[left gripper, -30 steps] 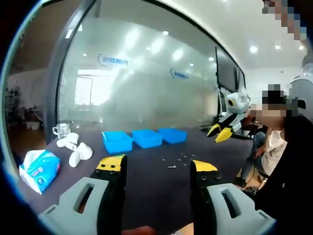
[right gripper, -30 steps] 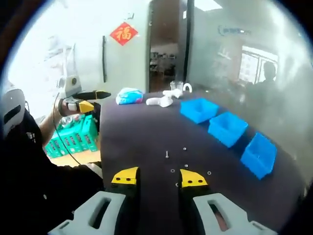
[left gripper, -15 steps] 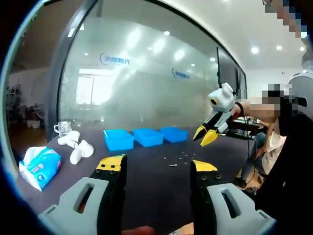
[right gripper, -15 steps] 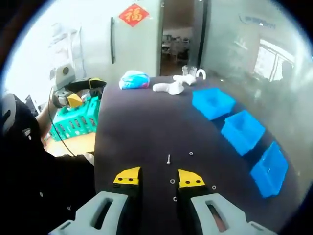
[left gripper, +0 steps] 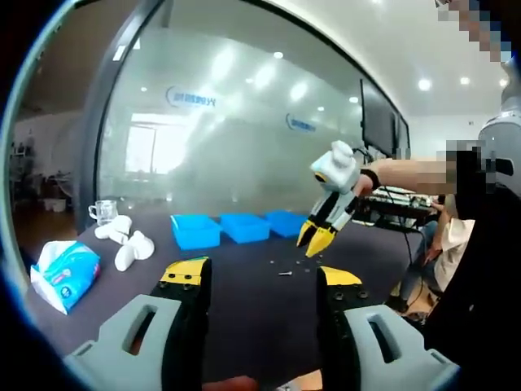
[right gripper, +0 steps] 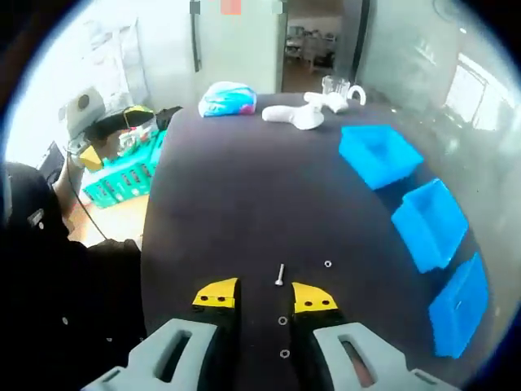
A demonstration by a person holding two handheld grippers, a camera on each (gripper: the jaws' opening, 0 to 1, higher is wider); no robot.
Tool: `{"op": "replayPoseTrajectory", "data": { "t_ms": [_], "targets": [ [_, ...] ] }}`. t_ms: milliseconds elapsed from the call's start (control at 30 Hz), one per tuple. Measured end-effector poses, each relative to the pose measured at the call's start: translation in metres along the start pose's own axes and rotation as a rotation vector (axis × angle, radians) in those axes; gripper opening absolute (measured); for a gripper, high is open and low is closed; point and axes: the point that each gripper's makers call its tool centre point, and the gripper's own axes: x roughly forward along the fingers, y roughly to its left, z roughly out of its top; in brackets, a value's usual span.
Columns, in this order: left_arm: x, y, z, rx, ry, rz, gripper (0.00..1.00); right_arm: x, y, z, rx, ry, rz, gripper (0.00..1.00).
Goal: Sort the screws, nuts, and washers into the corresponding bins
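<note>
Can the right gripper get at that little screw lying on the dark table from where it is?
Probably yes. The right gripper hangs open just above the screw, which lies loose on the bare table ahead of its tips. Nothing stands between them; a few small washers lie nearby, apart from it.

The left hand-held gripper [left gripper: 259, 277] is held level, its two yellow-tipped jaws spread well apart with nothing between them. The right hand-held gripper [right gripper: 265, 294] points steeply downward, its jaws parted by a narrow gap and also empty; in the left gripper view it comes in from the right [left gripper: 316, 238], tips down and close together, gripped at its white body by the person's hand [left gripper: 364, 177] with the bare forearm [left gripper: 407, 173] stretched out behind it.
</note>
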Motion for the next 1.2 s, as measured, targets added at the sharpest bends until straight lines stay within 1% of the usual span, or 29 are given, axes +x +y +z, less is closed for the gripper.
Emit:
{"op": "replayPoseTrajectory", "data": {
  "t_ms": [33,133,200,267,367,500,600,800,1200],
  "targets": [
    [0.0,-0.001,0.0,-0.003,-0.002,-0.003,0.5,0.003,0.0,0.0,-0.004,0.02,0.007,0.19],
    [0.0,-0.003,-0.001,-0.006,-0.004,-0.008,0.5,0.012,-0.002,0.005,-0.014,0.054,0.019,0.19],
    [0.0,-0.004,-0.002,-0.007,-0.002,-0.012,0.5,0.017,-0.002,0.004,-0.036,0.092,0.033,0.18],
    [0.001,-0.005,-0.002,-0.007,0.0,-0.015,0.5,0.021,-0.002,0.005,-0.028,0.112,0.043,0.17],
    [0.002,-0.006,-0.003,-0.01,0.002,-0.018,0.5,0.028,-0.002,0.001,-0.038,0.167,0.063,0.17],
    [0.003,-0.007,-0.004,-0.016,0.001,-0.018,0.5,0.036,-0.007,-0.001,-0.044,0.215,0.061,0.14],
    [0.004,-0.008,-0.006,-0.017,0.005,-0.02,0.5,0.041,-0.014,-0.001,-0.031,0.241,0.064,0.13],
    [0.004,-0.009,-0.006,-0.018,0.007,-0.019,0.5,0.045,-0.012,-0.008,-0.037,0.286,0.07,0.12],
    [0.004,-0.009,-0.007,-0.017,0.01,-0.021,0.5,0.055,-0.015,-0.015,-0.06,0.328,0.074,0.08]
  ]
}}
